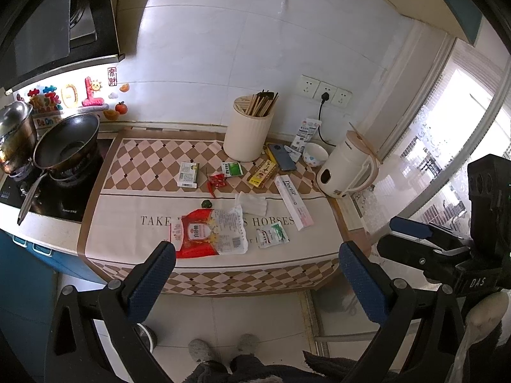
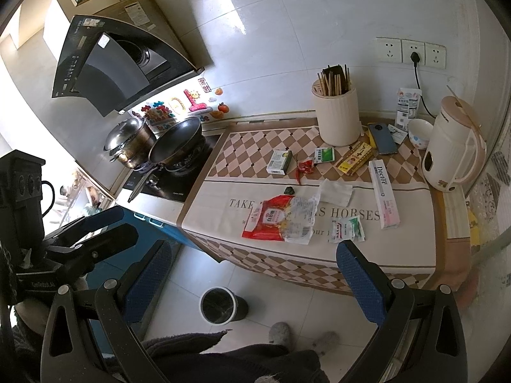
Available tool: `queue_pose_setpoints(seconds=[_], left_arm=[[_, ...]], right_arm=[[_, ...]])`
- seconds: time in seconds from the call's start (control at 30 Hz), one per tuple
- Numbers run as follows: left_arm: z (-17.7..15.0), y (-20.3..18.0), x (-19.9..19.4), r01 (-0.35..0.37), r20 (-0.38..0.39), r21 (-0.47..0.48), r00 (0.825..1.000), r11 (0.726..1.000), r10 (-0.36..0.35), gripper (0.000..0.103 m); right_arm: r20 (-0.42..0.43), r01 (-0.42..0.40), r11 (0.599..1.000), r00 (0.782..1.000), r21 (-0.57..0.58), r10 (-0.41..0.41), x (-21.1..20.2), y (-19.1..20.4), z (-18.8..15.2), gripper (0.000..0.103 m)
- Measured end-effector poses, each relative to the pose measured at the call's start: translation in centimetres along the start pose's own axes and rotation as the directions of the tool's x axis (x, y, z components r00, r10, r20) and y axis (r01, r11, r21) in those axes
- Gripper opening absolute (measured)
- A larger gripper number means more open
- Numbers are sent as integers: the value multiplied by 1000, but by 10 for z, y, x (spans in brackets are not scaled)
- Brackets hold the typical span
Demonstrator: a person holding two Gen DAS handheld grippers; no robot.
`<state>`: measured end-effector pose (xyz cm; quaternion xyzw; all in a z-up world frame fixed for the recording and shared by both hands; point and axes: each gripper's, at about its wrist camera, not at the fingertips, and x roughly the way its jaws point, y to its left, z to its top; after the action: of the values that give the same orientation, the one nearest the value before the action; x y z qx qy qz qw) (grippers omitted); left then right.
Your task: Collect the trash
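Note:
Trash lies on the cloth-covered counter [image 1: 127,239]: a red and clear sugar bag [image 1: 212,233] [image 2: 281,221], a green and white sachet [image 1: 272,235] [image 2: 346,229], a white tissue [image 1: 252,203] [image 2: 336,192], a red wrapper [image 1: 216,181] [image 2: 303,168] and small boxes [image 1: 188,175]. A white bin with a black liner [image 2: 220,304] stands on the floor below the counter edge. My left gripper [image 1: 255,274] is open and empty, held back from the counter's front edge. My right gripper [image 2: 252,277] is open and empty above the floor.
A chopstick holder [image 1: 247,132], phone [image 1: 281,157], bowl [image 1: 314,154], toothpaste box [image 1: 293,202] and kettle [image 1: 346,169] stand at the back right. A wok [image 1: 65,146] and a pot [image 1: 14,134] sit on the stove at left. My slippered feet [image 1: 223,346] are below.

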<state>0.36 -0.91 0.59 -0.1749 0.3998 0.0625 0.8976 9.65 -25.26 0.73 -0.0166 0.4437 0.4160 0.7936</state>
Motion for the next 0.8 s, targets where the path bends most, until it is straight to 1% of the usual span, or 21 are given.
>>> queue_pose_setpoints(seconds=[0.8], left_arm=[[10,-2,-3,-4,5,1,1000,1000,4,103]], right_arm=[[2,-10,1000,1000,-12,10,6,3,11,103]])
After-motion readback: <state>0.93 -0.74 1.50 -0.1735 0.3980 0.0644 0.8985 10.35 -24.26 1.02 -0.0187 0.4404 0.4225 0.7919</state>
